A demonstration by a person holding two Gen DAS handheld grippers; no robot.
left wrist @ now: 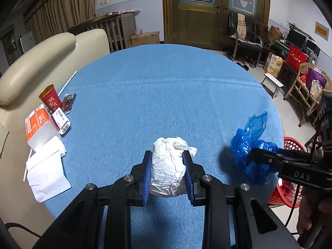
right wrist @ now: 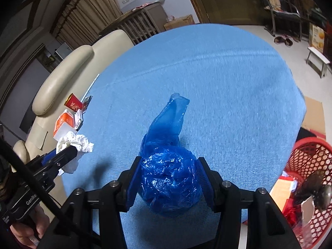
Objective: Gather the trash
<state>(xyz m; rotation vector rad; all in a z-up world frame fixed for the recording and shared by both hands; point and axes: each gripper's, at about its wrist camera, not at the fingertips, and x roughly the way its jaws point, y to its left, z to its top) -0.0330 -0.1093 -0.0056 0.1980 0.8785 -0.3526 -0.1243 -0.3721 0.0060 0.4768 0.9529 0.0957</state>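
Here the left gripper (left wrist: pixel 167 166) is pinched tight on a crumpled white paper wad (left wrist: pixel 169 166), its blue pads pressed against both sides of the ball, which is lifted just above the blue tablecloth (left wrist: pixel 166 87). Beside it, toward the red basket (right wrist: pixel 307 166), the right gripper (right wrist: pixel 169 178) has a scrunched blue plastic bag (right wrist: pixel 169 178) between its jaws; the pads stand at the bag's sides, but whether they press it firmly I cannot tell, as the film bulges out past them. A loose tail of the bag sticks up over the cloth. The red basket stands on the floor just off the table's edge, on the bag's side, already holding some scraps. At the far side of the cloth from the basket, near the cream sofa (left wrist: pixel 41 62), sit a red paper cup (left wrist: pixel 50 100), an orange-and-white carton (left wrist: pixel 38 124) and a white paper pouch (left wrist: pixel 46 174).
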